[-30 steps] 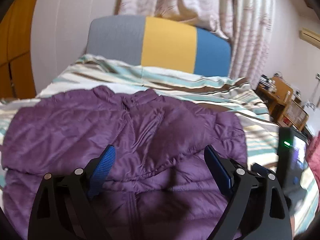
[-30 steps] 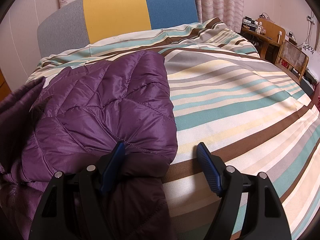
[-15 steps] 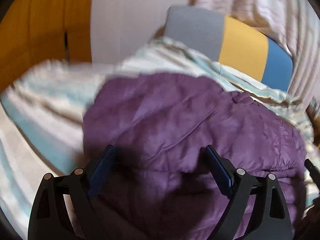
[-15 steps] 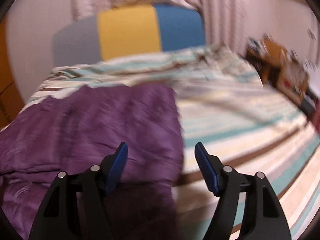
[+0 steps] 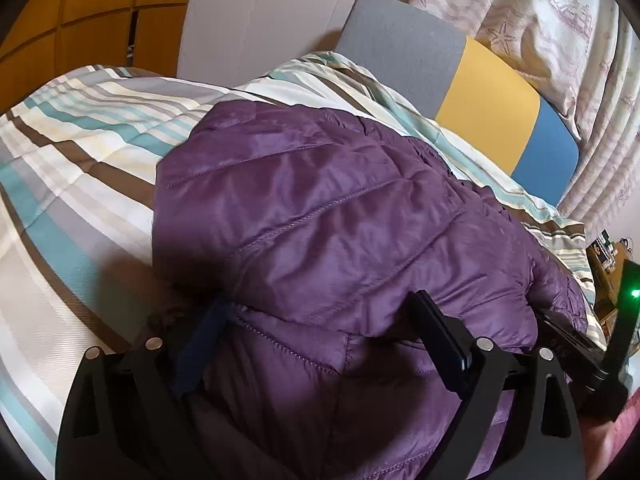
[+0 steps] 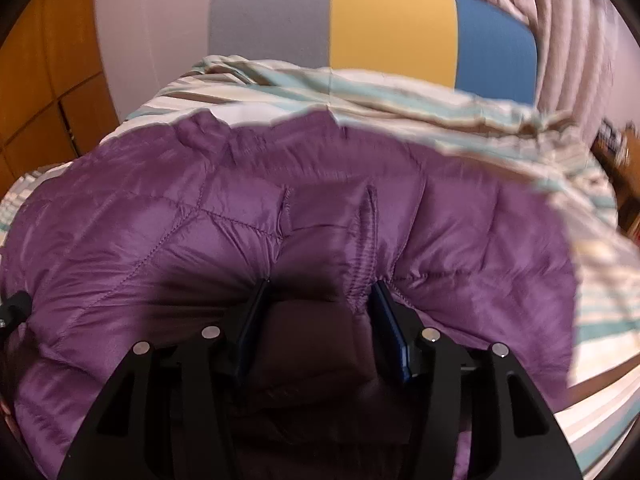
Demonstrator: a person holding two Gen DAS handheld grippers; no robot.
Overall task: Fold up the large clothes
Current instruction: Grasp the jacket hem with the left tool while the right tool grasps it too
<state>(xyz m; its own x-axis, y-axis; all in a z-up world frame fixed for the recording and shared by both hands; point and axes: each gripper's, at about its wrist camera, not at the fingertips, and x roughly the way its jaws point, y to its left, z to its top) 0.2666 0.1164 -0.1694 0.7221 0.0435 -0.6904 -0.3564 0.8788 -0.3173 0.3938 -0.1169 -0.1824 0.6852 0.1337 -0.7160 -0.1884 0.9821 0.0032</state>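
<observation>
A purple quilted jacket (image 5: 320, 216) lies partly folded on a striped bedspread (image 5: 72, 168). My left gripper (image 5: 320, 316) is open, its jaws wide apart, low over the jacket's near left edge with a fold of fabric bulging between them. In the right wrist view the jacket (image 6: 160, 232) fills the middle. My right gripper (image 6: 320, 300) has its jaws drawn in on a bunched fold of the jacket's near edge, and the fabric puckers around the blue pads (image 6: 390, 328).
A grey, yellow and blue headboard (image 5: 484, 92) stands at the far end below patterned curtains (image 5: 560, 20). Wooden wardrobe doors (image 5: 80, 20) are at the left. The other gripper's body with a green light (image 5: 628, 300) is at the right edge. Striped bedspread (image 6: 592, 312) extends to the right.
The left gripper swung left to the jacket's left edge. The right gripper moved left onto the jacket and its jaws closed on a fold of the fabric.
</observation>
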